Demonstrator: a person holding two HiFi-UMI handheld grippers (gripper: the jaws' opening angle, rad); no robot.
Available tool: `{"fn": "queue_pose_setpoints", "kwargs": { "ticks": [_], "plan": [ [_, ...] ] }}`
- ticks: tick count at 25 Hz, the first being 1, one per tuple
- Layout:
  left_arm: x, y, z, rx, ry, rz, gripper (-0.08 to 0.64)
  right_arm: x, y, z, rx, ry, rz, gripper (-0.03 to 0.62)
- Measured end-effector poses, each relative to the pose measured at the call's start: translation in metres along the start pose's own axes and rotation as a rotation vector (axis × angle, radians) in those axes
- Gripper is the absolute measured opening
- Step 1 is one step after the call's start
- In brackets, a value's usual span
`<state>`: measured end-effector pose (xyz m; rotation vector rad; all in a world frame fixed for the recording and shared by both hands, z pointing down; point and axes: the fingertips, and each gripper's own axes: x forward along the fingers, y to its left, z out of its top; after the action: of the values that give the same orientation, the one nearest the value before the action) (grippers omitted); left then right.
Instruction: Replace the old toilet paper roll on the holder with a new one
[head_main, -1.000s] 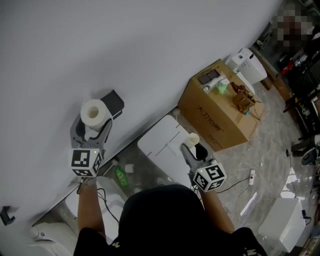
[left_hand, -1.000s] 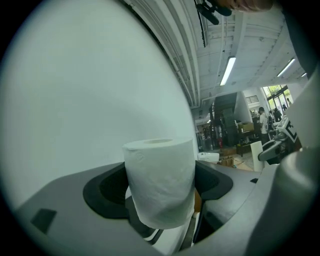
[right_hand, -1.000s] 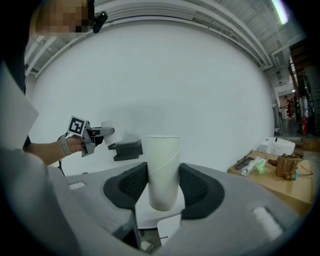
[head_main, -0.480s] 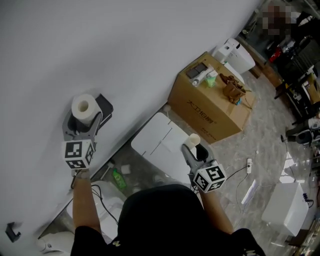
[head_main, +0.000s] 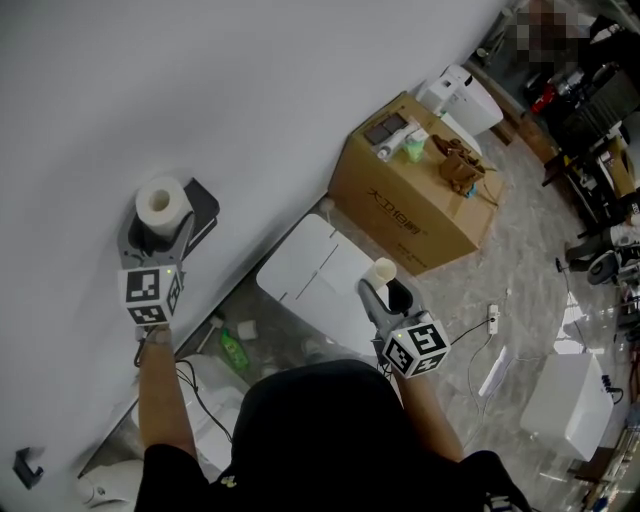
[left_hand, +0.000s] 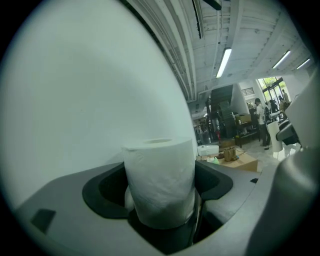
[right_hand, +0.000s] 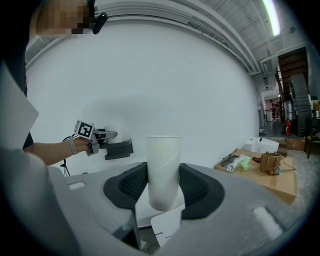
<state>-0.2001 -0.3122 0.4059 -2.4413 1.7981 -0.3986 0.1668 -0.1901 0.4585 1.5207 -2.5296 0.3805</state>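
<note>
Up by the white wall, the left hand-held gripper is clamped on the full toilet paper roll, upright, just beside the dark holder. Lower down, the right hand-held gripper grips the bare cardboard tube; it stands upright, well apart from the holder.

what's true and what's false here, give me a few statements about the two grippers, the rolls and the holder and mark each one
1. The left gripper is shut on a full toilet paper roll, which stands upright in its jaws. True.
2. The right gripper holds a green bottle. False: it is shut on an empty cardboard tube.
3. A cardboard box with small things on top stands on the floor. True.
4. The black holder is mounted on the cardboard box. False: it is on the white wall, right beside the left gripper.
</note>
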Motion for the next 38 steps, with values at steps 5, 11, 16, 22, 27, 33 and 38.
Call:
{"fn": "queue_pose_setpoints", "kwargs": {
  "ticks": [5,11,16,22,27,33,38],
  "plan": [
    [-0.002,-0.003,0.001,0.013,-0.014,-0.010,0.400,0.002,0.006,-0.003,0.000,0.004,0.013,0.192],
    [-0.004,-0.004,0.000,0.000,-0.008,0.007,0.403,0.002,0.009,-0.004,0.000,0.004,0.026,0.192],
    [-0.003,-0.003,0.000,-0.013,0.007,0.014,0.407,0.002,0.005,-0.003,0.003,0.004,0.030,0.192],
    [-0.006,0.000,-0.006,-0.059,0.031,0.045,0.408,0.001,-0.003,-0.006,0.008,0.011,0.035,0.192],
    [-0.011,0.000,-0.013,-0.095,0.048,0.067,0.408,0.001,-0.008,-0.007,0.011,0.016,0.049,0.192],
    [-0.028,0.005,-0.012,-0.152,0.038,0.100,0.408,0.008,-0.009,-0.005,0.010,0.012,0.087,0.192],
    [-0.062,0.012,-0.010,-0.167,0.038,0.146,0.408,0.024,0.003,0.004,-0.002,0.005,0.157,0.192]
  ]
}}
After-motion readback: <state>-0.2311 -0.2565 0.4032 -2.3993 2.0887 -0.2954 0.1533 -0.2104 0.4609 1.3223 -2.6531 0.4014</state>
